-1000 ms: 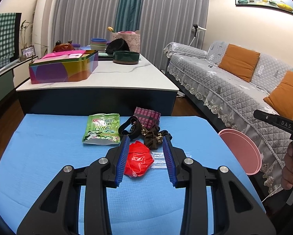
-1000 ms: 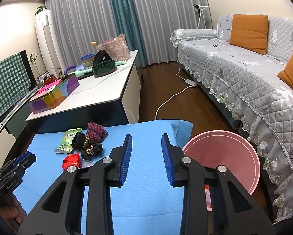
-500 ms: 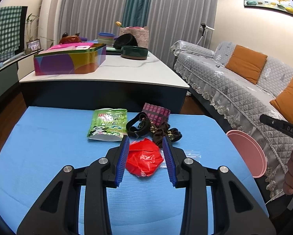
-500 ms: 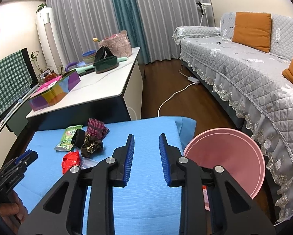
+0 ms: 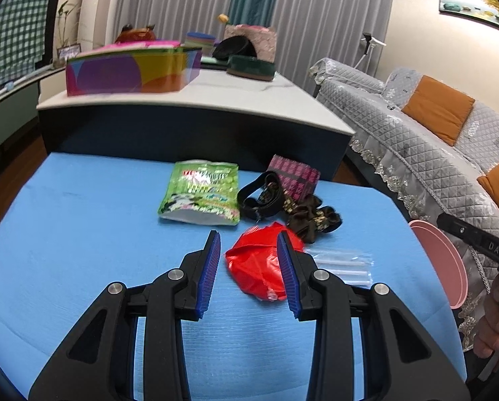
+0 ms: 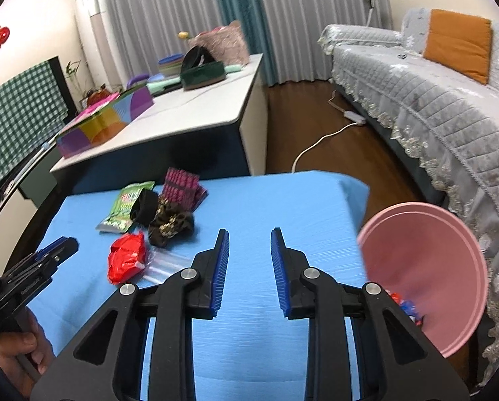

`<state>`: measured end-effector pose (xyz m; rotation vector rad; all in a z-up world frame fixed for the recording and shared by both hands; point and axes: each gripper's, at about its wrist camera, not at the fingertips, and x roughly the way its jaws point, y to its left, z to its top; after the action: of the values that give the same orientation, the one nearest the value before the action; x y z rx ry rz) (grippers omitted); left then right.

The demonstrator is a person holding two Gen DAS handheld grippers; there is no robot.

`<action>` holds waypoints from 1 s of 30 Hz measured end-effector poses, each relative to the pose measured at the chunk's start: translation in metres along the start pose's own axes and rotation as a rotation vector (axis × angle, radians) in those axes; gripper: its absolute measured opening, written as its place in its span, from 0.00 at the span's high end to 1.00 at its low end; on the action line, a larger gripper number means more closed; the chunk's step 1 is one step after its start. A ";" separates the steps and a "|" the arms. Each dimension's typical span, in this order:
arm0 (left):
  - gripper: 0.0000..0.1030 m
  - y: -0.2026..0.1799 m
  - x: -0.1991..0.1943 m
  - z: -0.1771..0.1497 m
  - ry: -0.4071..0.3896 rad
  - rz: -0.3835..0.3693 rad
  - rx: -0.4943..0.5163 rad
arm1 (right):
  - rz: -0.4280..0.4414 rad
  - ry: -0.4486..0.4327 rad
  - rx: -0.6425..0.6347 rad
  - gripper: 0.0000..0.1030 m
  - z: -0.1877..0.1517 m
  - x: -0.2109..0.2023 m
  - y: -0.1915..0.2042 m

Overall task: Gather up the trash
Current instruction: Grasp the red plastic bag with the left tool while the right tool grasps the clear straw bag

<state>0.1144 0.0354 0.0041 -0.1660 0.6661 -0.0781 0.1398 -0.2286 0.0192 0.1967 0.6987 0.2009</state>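
A crumpled red plastic bag [image 5: 256, 267] lies on the blue cloth [image 5: 82, 234]. My left gripper [image 5: 248, 237] hovers over it, open, the bag between the jaws near the right finger, pads not pressing. A clear zip bag [image 5: 339, 262] lies just right of it. Behind are a green snack packet [image 5: 202, 193], dark hair bands [image 5: 311, 217] and a magenta patterned packet [image 5: 296, 175]. My right gripper [image 6: 250, 234] is open over bare cloth with nothing between its fingers; the red bag [image 6: 126, 260] is off to its left. A pink bin [image 6: 426, 267] stands at the table's right edge.
Some wrappers [image 6: 404, 304] lie in the pink bin. A white-topped counter [image 5: 216, 100] with a colourful box [image 5: 132, 70] stands behind the table. A grey covered sofa [image 6: 433, 100] with orange cushions runs along the right. A white cable [image 6: 319, 143] crosses the wooden floor.
The left gripper has dropped and moved in over the red bag, which now looks larger between its jaws. The right gripper sank toward the cloth and its jaws narrowed slightly.
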 end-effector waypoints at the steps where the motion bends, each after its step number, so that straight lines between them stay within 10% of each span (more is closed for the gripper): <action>1: 0.66 0.002 0.003 0.000 0.006 0.003 -0.004 | 0.010 0.007 -0.003 0.74 -0.001 0.004 0.002; 22: 0.66 0.035 0.030 0.003 0.046 0.020 -0.100 | 0.130 0.223 -0.180 0.45 -0.035 0.092 0.058; 30: 0.54 0.017 0.040 -0.001 0.062 0.008 -0.077 | 0.148 0.221 -0.254 0.79 -0.041 0.081 0.059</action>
<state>0.1460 0.0466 -0.0238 -0.2353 0.7321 -0.0499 0.1667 -0.1469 -0.0472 -0.0185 0.8709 0.4552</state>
